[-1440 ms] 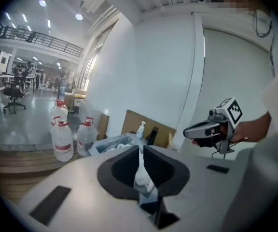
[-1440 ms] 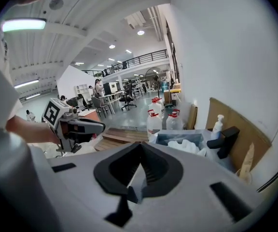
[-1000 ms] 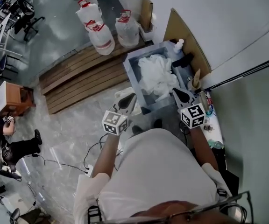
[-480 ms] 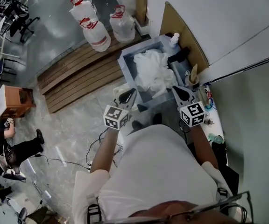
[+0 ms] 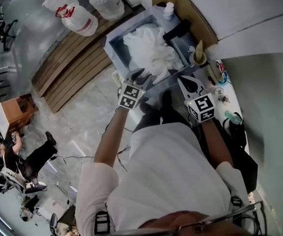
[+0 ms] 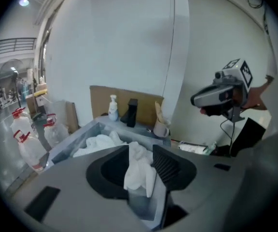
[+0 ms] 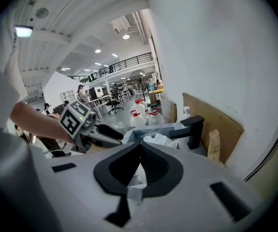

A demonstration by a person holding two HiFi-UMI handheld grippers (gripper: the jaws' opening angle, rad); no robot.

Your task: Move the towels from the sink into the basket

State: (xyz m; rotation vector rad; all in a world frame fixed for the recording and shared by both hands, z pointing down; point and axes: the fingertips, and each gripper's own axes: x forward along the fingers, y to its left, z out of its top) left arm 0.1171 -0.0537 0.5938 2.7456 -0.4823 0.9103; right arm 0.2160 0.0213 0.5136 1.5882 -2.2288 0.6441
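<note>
Your left gripper (image 5: 139,74) hangs at the near rim of the grey square sink (image 5: 113,42), its jaws having just been opening (the crumpled white towels (image 5: 149,48) lying in the sink show in the gap, unpinched). Your right gripper (image 5: 182,79) has its jaws together.

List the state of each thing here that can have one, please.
Towels: heaped in the sink.
Left claw: open, its jaws have just been opening; a towel shows through the gap, not gripped.
Right claw: shut, empty.
Water jugs: upright, capped.
</note>
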